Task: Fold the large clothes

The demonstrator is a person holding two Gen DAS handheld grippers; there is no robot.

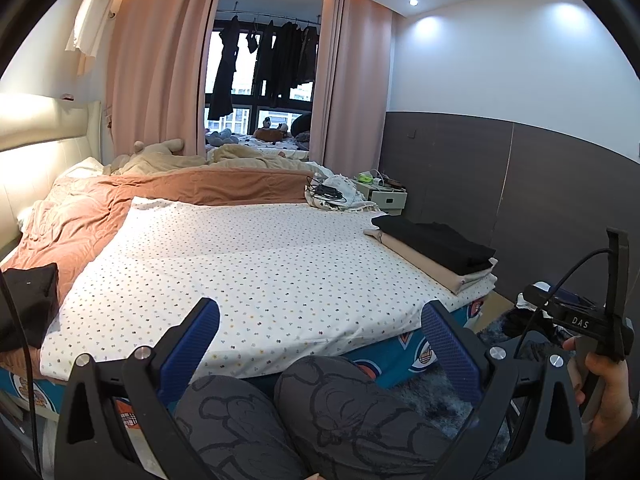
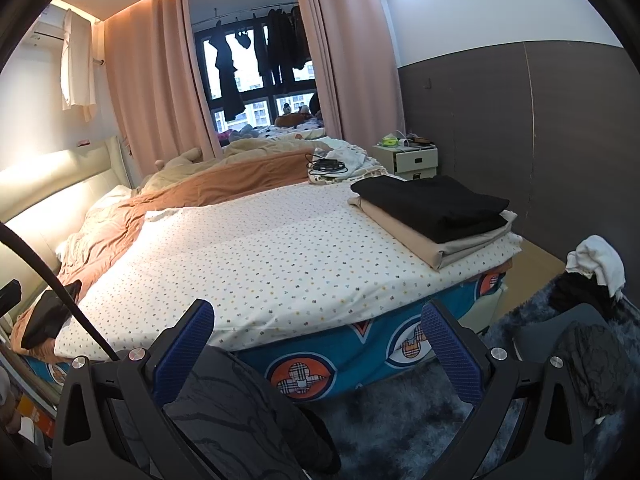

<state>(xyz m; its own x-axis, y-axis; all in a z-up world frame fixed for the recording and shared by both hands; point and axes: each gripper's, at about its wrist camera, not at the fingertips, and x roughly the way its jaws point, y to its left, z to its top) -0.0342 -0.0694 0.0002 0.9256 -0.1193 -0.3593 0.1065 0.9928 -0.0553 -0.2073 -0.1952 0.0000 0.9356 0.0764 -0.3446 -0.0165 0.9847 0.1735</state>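
A stack of folded clothes, black on top of beige, lies at the right edge of the dotted white sheet on the bed. A dark garment sits at the sheet's left edge. My left gripper is open and empty, held low over a person's knees at the bed's foot. My right gripper is also open and empty, over the bed's blue side and the rug. A heap of dark and white clothes lies on the floor at right.
An orange blanket and cream bedding cover the far half of the bed. A bundle with cables lies near a white nightstand. A shaggy grey rug covers the floor. A hand holds the other gripper at right.
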